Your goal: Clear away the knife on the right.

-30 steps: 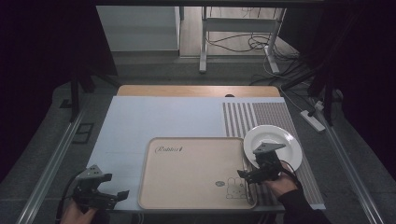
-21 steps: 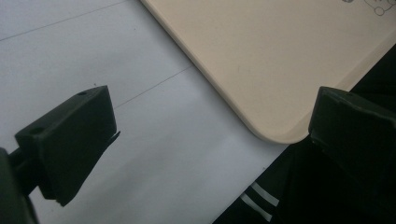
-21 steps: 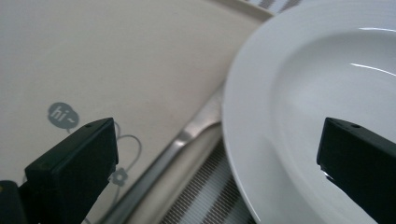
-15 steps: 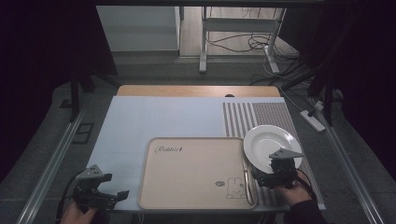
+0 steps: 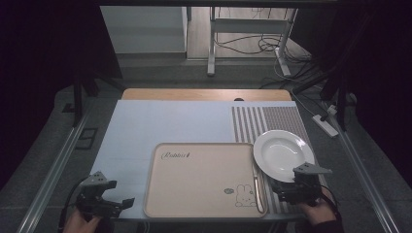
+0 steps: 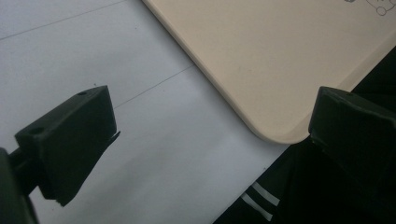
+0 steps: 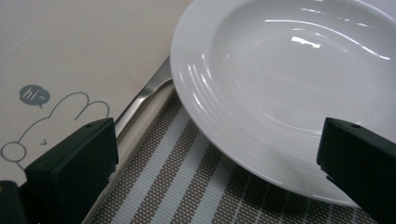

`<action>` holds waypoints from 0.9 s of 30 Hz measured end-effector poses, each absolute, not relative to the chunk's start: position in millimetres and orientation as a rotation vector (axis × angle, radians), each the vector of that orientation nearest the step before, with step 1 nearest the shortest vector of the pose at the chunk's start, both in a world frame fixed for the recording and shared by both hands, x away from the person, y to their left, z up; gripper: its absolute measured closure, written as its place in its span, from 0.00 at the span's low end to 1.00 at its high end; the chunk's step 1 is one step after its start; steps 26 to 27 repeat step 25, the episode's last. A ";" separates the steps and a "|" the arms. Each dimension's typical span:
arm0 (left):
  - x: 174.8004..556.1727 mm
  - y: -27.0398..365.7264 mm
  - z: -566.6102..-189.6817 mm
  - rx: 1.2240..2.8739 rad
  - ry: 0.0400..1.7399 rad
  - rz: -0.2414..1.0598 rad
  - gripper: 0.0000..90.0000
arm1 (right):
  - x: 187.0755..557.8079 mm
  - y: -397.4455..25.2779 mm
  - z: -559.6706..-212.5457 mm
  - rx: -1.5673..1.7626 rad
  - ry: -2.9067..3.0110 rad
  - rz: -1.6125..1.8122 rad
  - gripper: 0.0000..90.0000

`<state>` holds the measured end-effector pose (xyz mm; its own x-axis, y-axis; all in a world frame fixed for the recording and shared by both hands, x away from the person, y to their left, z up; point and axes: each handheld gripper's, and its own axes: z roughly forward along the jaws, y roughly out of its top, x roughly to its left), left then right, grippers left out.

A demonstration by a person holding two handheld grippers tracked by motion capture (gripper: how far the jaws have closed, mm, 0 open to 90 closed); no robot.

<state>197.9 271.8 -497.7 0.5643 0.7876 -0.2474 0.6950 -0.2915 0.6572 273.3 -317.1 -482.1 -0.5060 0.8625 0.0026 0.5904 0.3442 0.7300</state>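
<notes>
A beige tray [image 5: 204, 179] with a rabbit drawing lies near the table's front edge. A white deep plate [image 5: 283, 155] rests on the striped placemat [image 5: 272, 121] just right of the tray. A thin metal utensil [image 5: 256, 187] lies along the tray's right rim. My right gripper [image 5: 294, 187] hovers open in front of the plate; its own view shows the plate [image 7: 289, 93], the utensil [image 7: 144, 95] and the tray [image 7: 84, 56] beyond the parted jaws [image 7: 219, 163]. My left gripper [image 5: 119, 194] is open at the front left, over the pale mat [image 6: 140, 140] beside the tray's corner [image 6: 280, 70].
The pale blue mat [image 5: 170, 126] covers the table's left and middle, with a wooden strip [image 5: 204, 94] at the far edge. Metal rails [image 5: 58, 160] run along both sides. Cables and a power strip [image 5: 323, 124] lie on the floor beyond.
My right gripper has drawn back toward the front edge and to the right, away from the tray's right rim. The left gripper has stayed put.
</notes>
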 end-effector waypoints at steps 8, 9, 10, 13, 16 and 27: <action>197.8 272.0 -497.9 2.052 1.186 0.159 0.01 | 264.8 -325.6 -477.7 1.294 2.196 1.029 0.00; 197.8 272.1 -497.9 2.052 1.187 0.159 0.01 | 263.4 -326.8 -477.1 1.298 2.190 1.035 0.00; 197.8 272.1 -497.9 2.052 1.188 0.159 0.01 | 263.4 -326.8 -477.1 1.298 2.190 1.035 0.00; 197.8 272.2 -498.0 2.052 1.189 0.158 0.01 | 260.9 -328.3 -476.1 1.291 2.186 1.044 0.00; 197.9 272.3 -498.1 2.050 1.191 0.158 0.01 | 258.0 -329.8 -475.0 1.277 2.189 1.055 0.00; 198.7 271.9 -497.9 2.048 1.192 0.156 0.01 | 256.1 -335.0 -474.5 1.305 2.177 1.078 0.00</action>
